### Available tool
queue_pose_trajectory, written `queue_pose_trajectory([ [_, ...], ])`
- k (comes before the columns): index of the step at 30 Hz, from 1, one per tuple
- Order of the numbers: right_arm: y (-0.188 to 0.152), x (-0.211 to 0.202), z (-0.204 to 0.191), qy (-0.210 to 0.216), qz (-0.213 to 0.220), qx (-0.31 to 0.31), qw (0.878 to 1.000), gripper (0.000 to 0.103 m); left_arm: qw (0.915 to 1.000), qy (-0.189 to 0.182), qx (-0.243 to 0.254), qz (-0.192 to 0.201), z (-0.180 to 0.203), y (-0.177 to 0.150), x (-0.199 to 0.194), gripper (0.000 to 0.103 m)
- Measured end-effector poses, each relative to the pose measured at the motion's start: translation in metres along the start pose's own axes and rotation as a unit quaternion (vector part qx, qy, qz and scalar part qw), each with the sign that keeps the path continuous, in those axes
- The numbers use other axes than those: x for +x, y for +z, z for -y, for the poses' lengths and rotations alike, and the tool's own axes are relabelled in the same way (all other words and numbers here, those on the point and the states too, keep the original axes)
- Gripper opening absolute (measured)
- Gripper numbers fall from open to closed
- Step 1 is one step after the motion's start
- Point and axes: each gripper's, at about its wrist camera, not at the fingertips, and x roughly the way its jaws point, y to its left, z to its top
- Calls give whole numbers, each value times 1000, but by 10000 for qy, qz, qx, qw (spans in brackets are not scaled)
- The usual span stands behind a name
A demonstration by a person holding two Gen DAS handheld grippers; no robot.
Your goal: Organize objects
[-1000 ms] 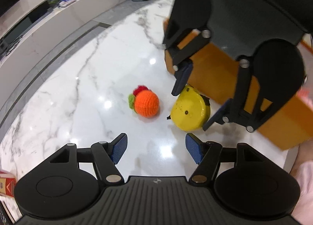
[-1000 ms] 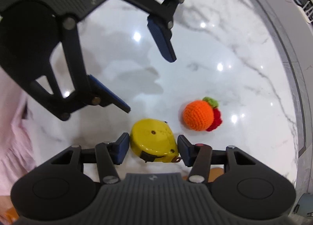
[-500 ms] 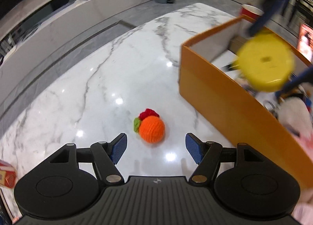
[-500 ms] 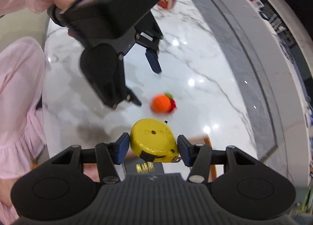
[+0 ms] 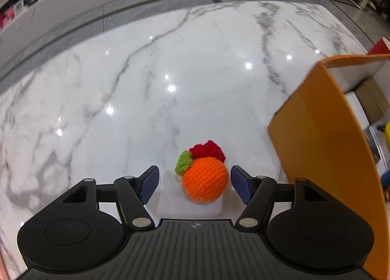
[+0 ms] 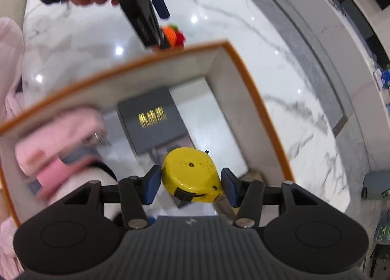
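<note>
A crocheted orange toy [image 5: 204, 181] with a green leaf and red tuft lies on the white marble table [image 5: 146, 80]. My left gripper [image 5: 195, 183] is open, its fingers on either side of the toy, not touching it. My right gripper [image 6: 191, 182] is shut on a yellow tape measure [image 6: 191, 174] and holds it above the inside of the orange box [image 6: 246, 80]. The right wrist view also shows the left gripper [image 6: 160, 24] by the toy [image 6: 173, 35] beyond the box.
The orange box [image 5: 324, 148] stands just right of the toy. Inside it lie a dark flat box with gold print [image 6: 153, 119], pink cloth [image 6: 58, 138] and other items. A grey floor strip and a white counter run beyond the table edge.
My right gripper carried the tape measure from the table to above the box interior. My left gripper moved forward so the orange toy now sits between its open fingers.
</note>
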Motion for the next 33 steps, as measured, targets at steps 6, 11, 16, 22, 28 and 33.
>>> queue_pose_trajectory([
  [6,-25,7,1,75,-426,-252,9987,56,9999,68,-85,-101,-2,-3,9,49],
  [11,-32,22,-5,-161,-804,-651,9945,56,9999,104,-51,-58,-1,-5,7,48],
  [16,-33,32,-7,-201,-1075,-828,9905,56,9998,-66,6,190,-2,-8,-9,48],
  [22,-31,45,-3,-275,-1180,-771,9896,56,9983,-209,94,538,3,-12,-40,48],
  [28,-31,50,0,-266,-1391,-281,9895,56,9954,-476,217,798,17,-13,-69,47],
  [33,-33,50,2,-247,-1397,-7,9899,57,9914,-629,530,1013,38,-16,-94,47],
])
